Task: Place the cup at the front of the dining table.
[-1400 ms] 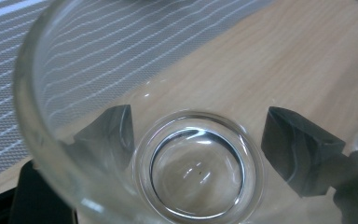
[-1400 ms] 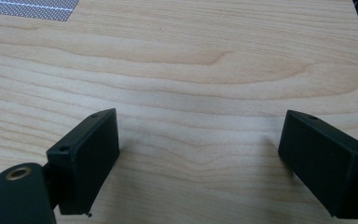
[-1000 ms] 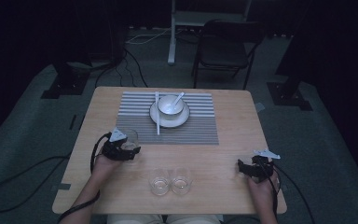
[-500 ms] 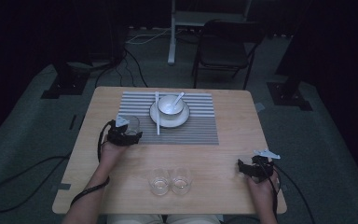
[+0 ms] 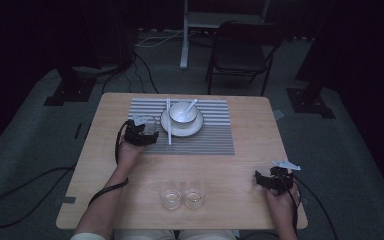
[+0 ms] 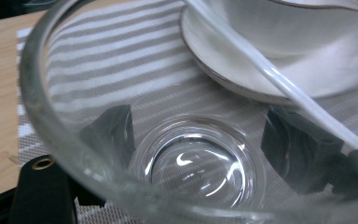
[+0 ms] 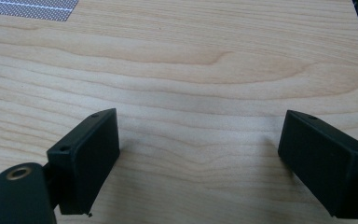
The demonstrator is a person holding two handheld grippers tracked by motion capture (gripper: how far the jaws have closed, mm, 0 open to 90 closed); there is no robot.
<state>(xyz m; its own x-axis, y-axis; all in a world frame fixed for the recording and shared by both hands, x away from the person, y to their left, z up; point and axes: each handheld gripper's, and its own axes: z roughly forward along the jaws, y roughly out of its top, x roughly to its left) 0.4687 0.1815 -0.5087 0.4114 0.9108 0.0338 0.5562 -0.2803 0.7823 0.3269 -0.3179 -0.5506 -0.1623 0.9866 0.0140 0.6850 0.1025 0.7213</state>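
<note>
Clear glass (image 6: pixel 191 163); upright over striped placemat (image 5: pixel 215 137), beside saucer (image 5: pixel 166 129).

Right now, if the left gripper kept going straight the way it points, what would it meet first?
The left gripper, shut on a clear glass, points toward the white plate on the striped mat. The white stick leaning across the plate's rim looks likely to be met first, then the plate; depth is hard to judge.

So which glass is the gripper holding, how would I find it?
Find the striped placemat on the wooden table. At its left edge, beside the white saucer with the bowl, a clear glass sits in the left gripper. The other two glasses stand together, unheld, near the table's front edge.
</note>
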